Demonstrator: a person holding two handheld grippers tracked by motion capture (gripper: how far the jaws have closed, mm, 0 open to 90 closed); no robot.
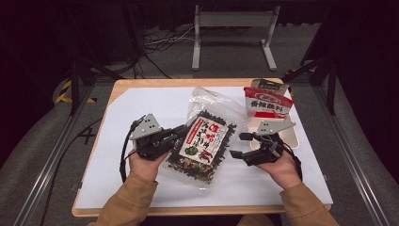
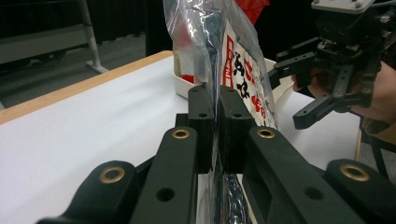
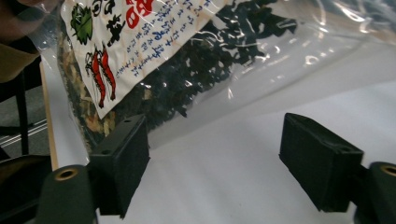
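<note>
The left gripper (image 1: 181, 133) pinches the seaweed bag's (image 1: 203, 141) edge, holding it up off the table (image 1: 141, 108). That puts the bag's far edge just before the wide-spread right gripper (image 1: 240, 145), probably for a second grip.

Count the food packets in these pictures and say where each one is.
2. The clear seaweed bag is mid-table, clamped by the left gripper. The red-and-white packet stands in the tray at the back right. Others may be hidden.

We see a wooden table (image 1: 123, 85) under a white sheet (image 1: 141, 113), grey carpet (image 1: 42, 136) around it, dark curtains behind, a grey metal stand (image 1: 234, 21), and cables (image 1: 157, 40) on the floor.
</note>
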